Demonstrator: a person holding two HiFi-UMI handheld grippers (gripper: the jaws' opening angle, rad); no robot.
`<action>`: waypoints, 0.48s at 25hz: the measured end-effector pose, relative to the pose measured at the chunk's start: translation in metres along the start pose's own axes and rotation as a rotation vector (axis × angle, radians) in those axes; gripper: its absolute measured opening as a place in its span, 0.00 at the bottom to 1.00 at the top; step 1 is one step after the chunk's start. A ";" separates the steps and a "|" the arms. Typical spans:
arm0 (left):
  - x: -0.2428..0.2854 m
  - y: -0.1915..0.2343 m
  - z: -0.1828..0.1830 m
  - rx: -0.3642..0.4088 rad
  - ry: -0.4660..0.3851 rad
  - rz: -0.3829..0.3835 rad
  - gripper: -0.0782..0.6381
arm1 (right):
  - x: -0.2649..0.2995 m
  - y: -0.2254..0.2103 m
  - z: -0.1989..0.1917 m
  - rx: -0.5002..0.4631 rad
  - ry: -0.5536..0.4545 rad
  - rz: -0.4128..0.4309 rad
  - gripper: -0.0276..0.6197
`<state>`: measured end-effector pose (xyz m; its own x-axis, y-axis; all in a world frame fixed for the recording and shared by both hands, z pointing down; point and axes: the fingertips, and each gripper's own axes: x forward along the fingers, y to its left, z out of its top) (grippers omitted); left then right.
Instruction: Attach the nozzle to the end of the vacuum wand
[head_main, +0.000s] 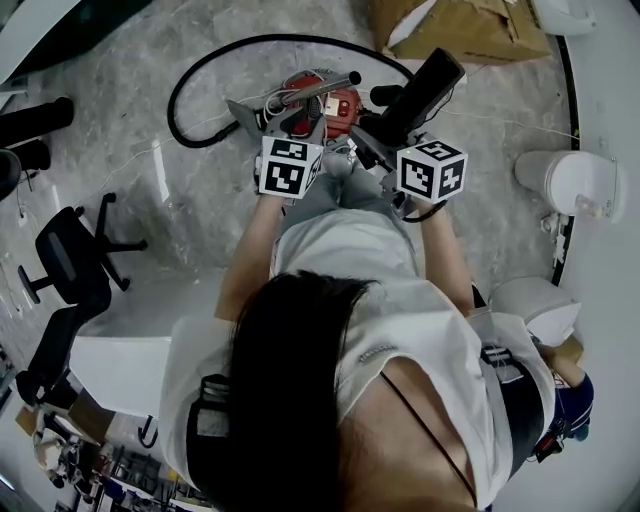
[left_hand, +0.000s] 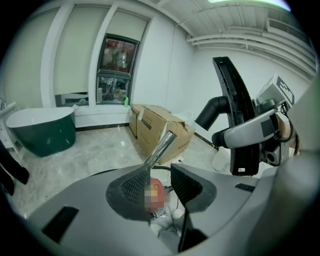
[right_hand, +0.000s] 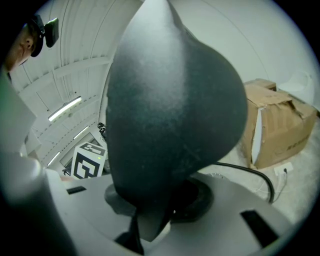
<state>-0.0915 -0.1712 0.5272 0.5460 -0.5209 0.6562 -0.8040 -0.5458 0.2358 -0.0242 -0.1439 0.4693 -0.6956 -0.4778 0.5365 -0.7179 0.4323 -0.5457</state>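
Grey marble floor (head_main: 130, 160) is spreading out below, with a cardboard box (head_main: 470, 30) sitting at the far edge and the red vacuum body (head_main: 335, 100) lying inside the loop of its black hose (head_main: 195, 85). The person is leaning over it, holding both tools out front.

The silver wand (head_main: 325, 85) is lying slantwise above the red body. Its long axis is running across the head view, with the open end pointing right, toward the nozzle (head_main: 425, 85).

The left gripper (left_hand: 157, 182) is holding its jaws apart. The wand is rising up and right from beside the left pad (left_hand: 134, 184), and the right pad is touching nothing. The wand's lower stretch is disappearing behind that jaw.

The right gripper (right_hand: 155, 202) is clamping the black nozzle, holding it raised just right of the wand's end. Its long axis is tilting up and away from the person, and its neck is angling down toward the wand. A gap is showing between the two.

In the right gripper view the nozzle is filling nearly everything, both ends cut off. In the head view the marker cubes (head_main: 291, 166) are hiding both sets of jaws.
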 end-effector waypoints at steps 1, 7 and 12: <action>0.002 0.000 0.001 0.011 -0.001 0.001 0.27 | 0.000 0.001 -0.001 0.001 0.002 0.003 0.23; 0.009 0.001 0.005 0.027 -0.027 0.019 0.35 | -0.007 0.003 0.003 -0.035 -0.001 0.035 0.24; 0.018 0.009 0.010 -0.013 -0.091 0.011 0.35 | -0.003 0.001 0.010 -0.061 0.004 0.044 0.24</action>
<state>-0.0867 -0.1923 0.5338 0.5556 -0.5844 0.5914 -0.8128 -0.5315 0.2383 -0.0225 -0.1490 0.4605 -0.7264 -0.4541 0.5159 -0.6870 0.4983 -0.5288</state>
